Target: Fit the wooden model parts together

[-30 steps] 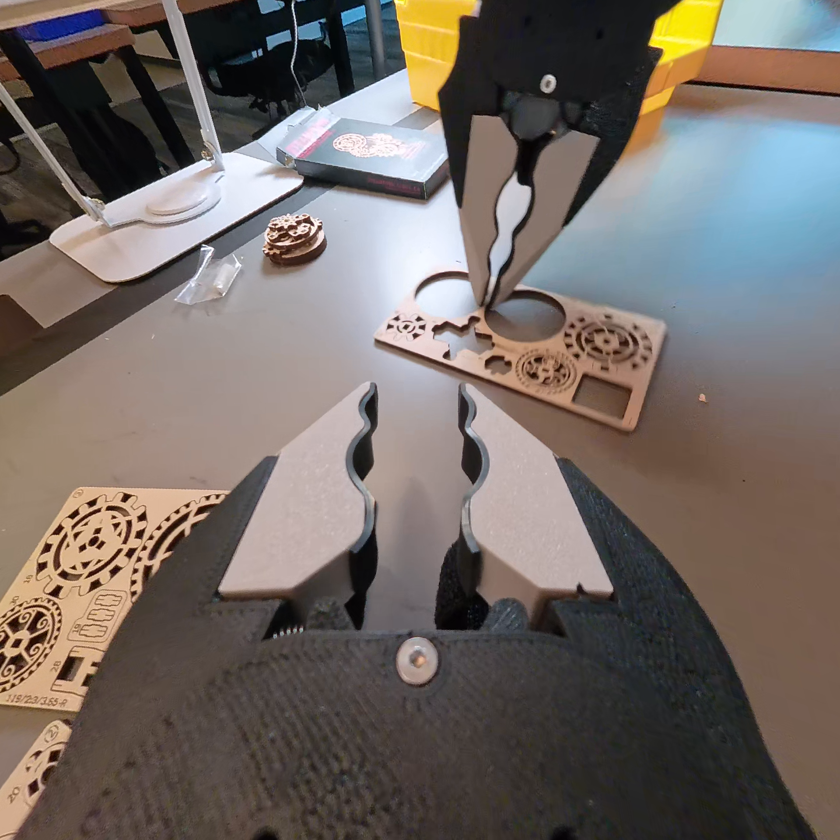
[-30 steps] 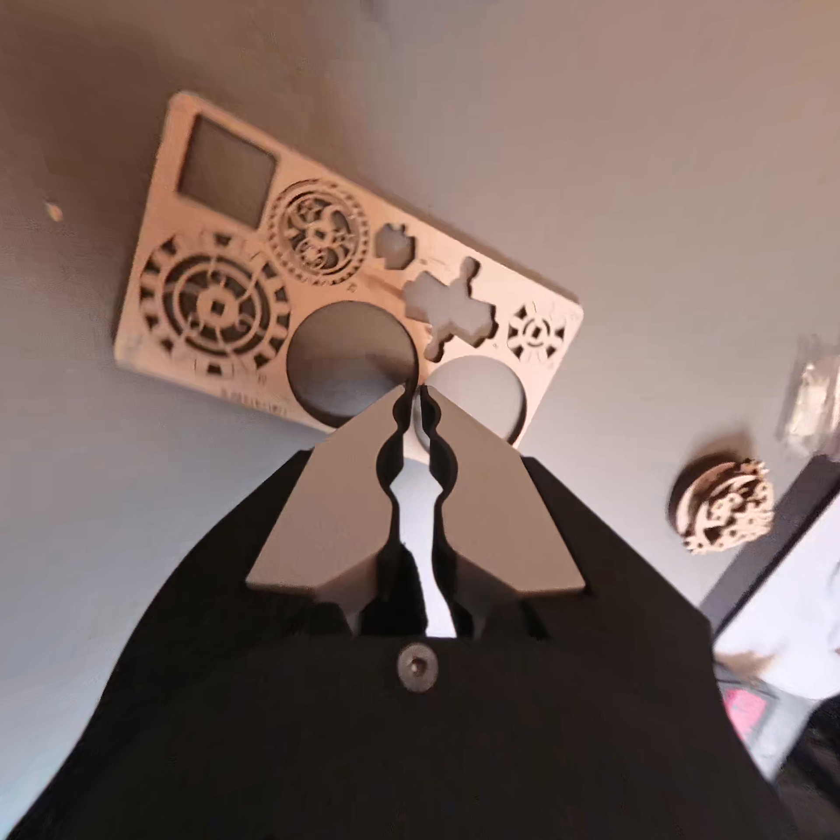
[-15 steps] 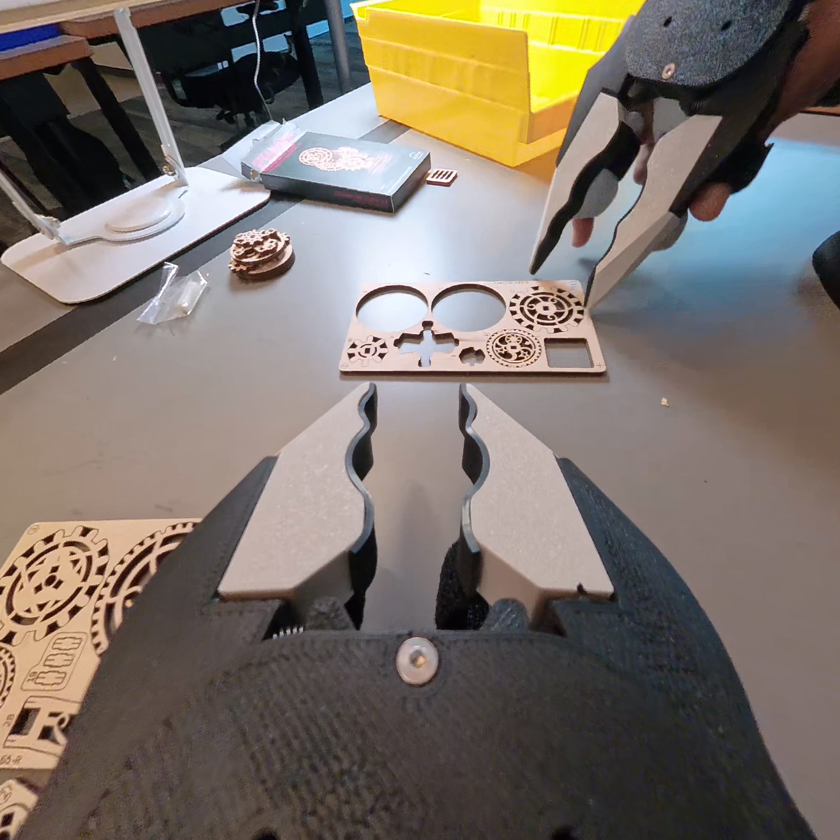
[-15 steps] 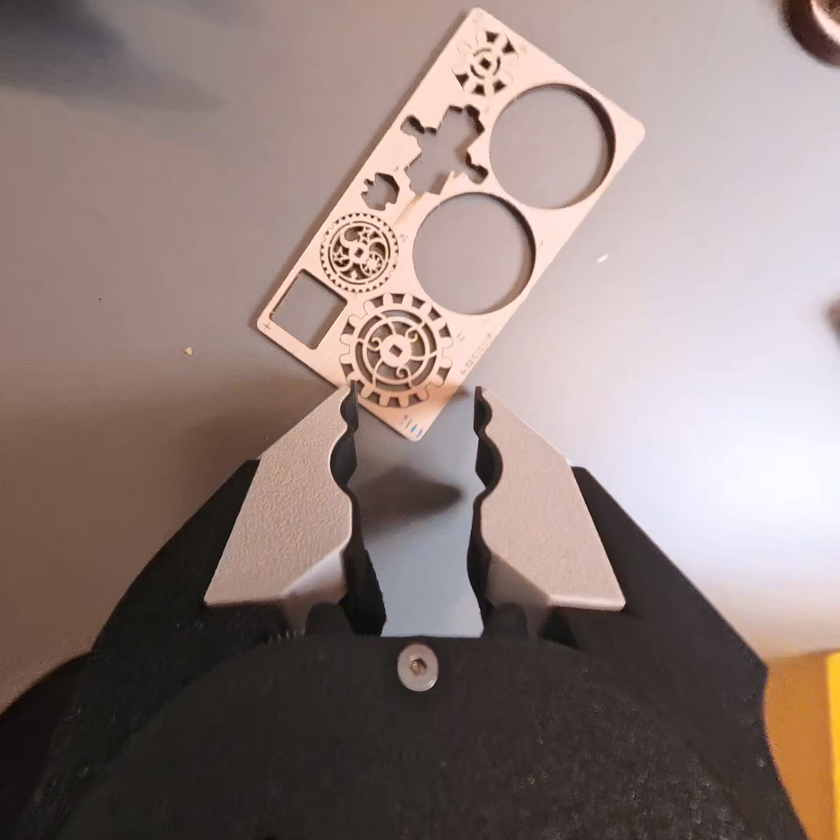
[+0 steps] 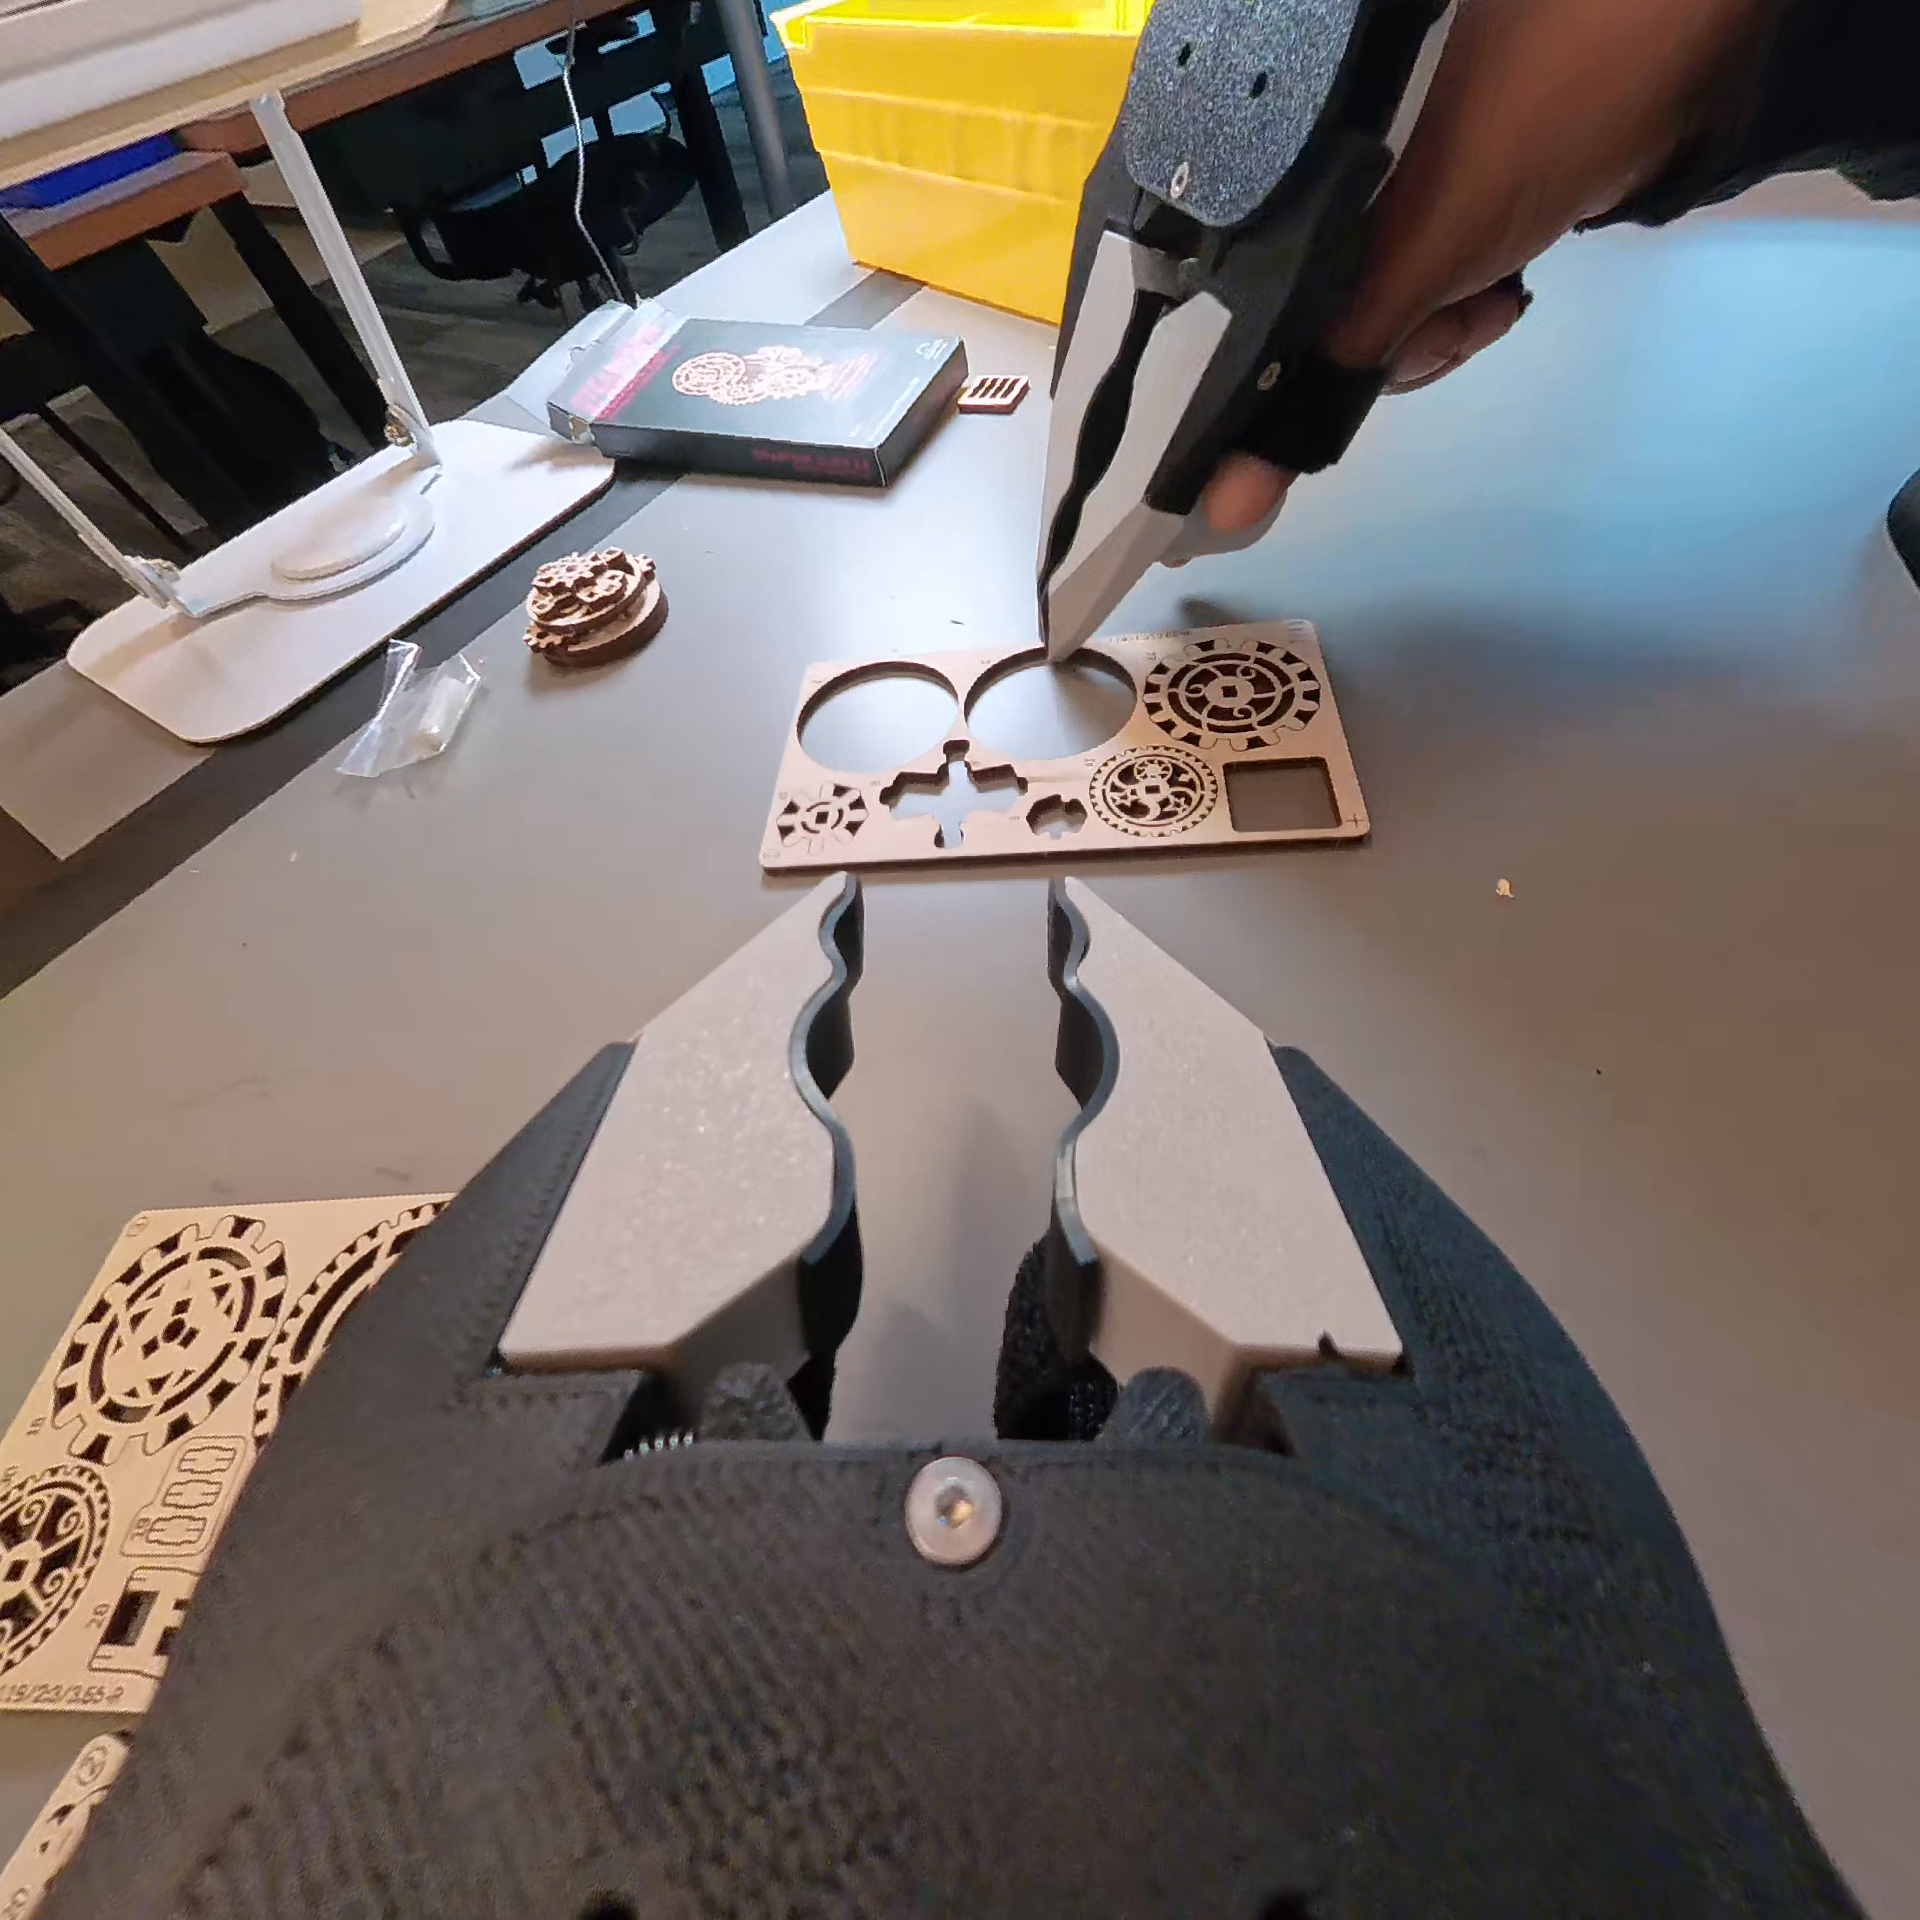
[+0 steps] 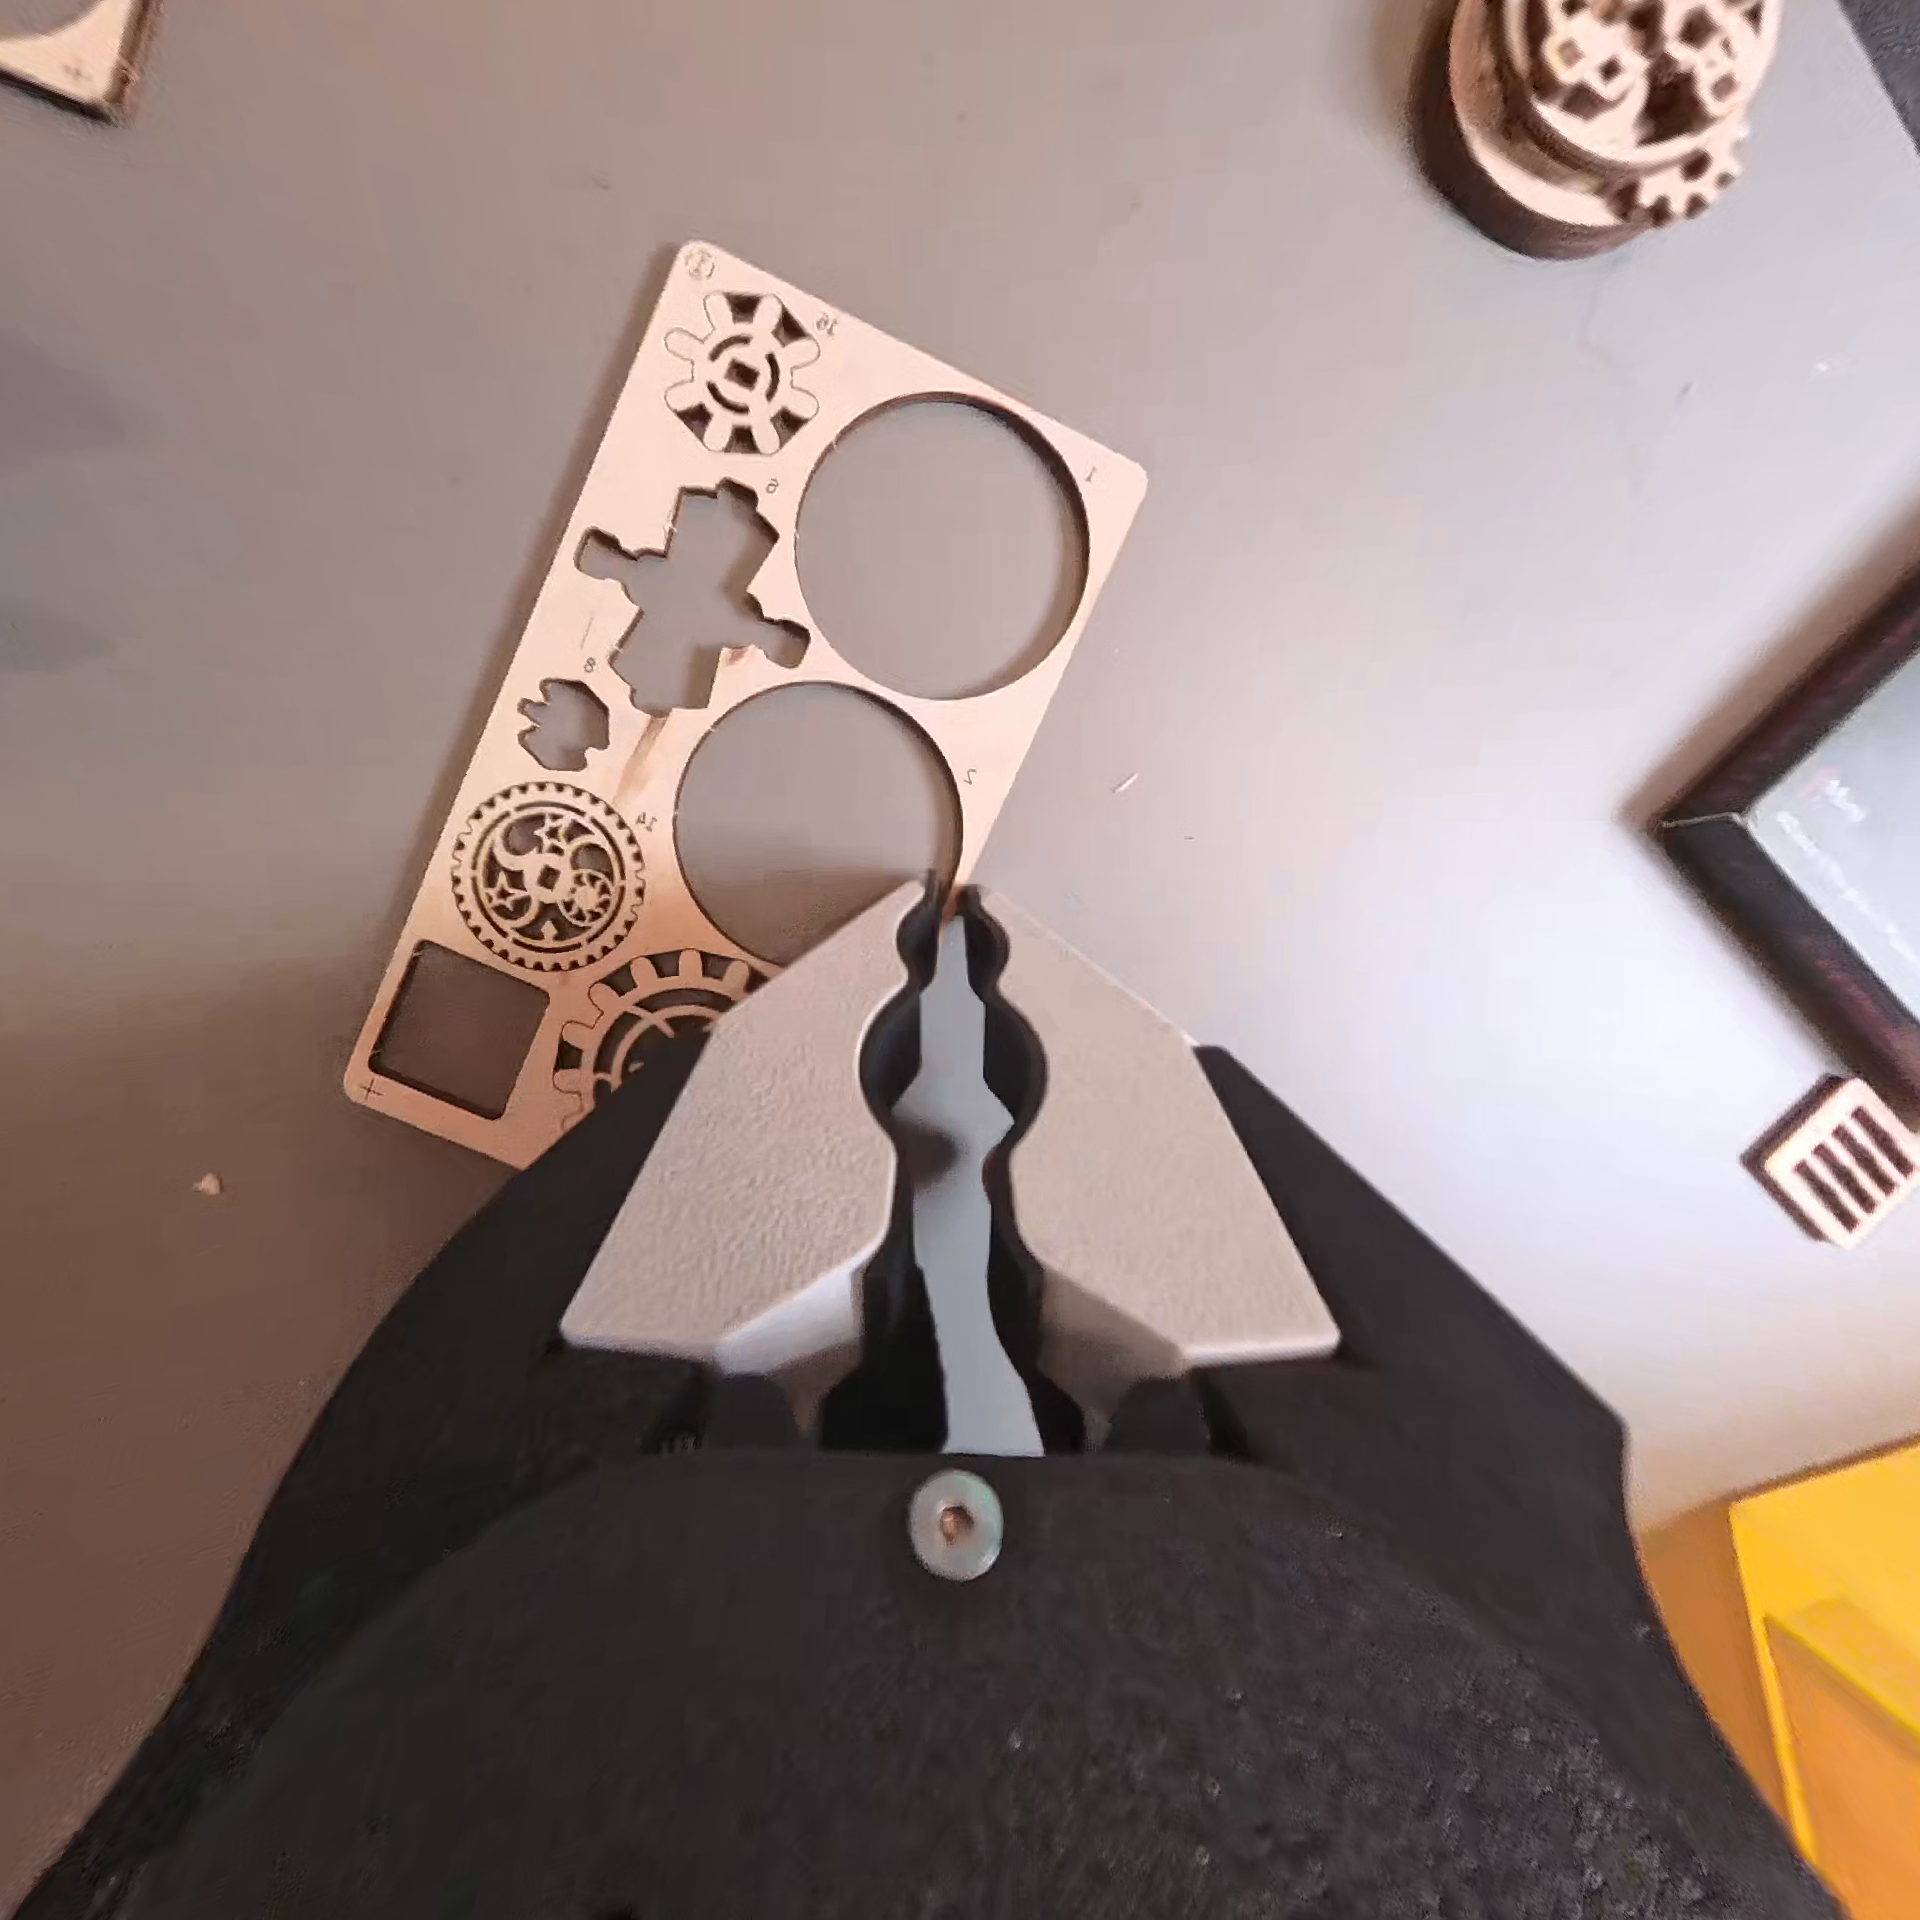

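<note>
A flat wooden parts sheet (image 5: 1070, 771) lies on the grey table, with two round holes, other cut-outs and several gears still in it. In the right wrist view the sheet (image 6: 644, 769) lies under my right gripper (image 6: 948, 899), which is shut on the thin rim beside one round hole. The same gripper (image 5: 1055, 652) shows in the left wrist view, pointing down at the sheet's far edge, with a hand around it. My left gripper (image 5: 951, 894) is open and empty, just short of the sheet's near edge. A built gear model (image 5: 594, 613) sits to the left.
A black box (image 5: 769, 400), a small slotted wooden piece (image 5: 993, 392) and a yellow bin (image 5: 966, 135) stand behind the sheet. A white lamp base (image 5: 343, 561) and a clear bag (image 5: 416, 707) are at left. Pale parts sheets (image 5: 156, 1403) lie near left. About 15 cm separates my left fingertips from my right. The built gear model (image 5: 594, 613) is about 15 cm from my right fingertips.
My right gripper was open by the sheet's big-gear end; it has moved to the far rim by a round hole and closed on it. My left gripper stays open.
</note>
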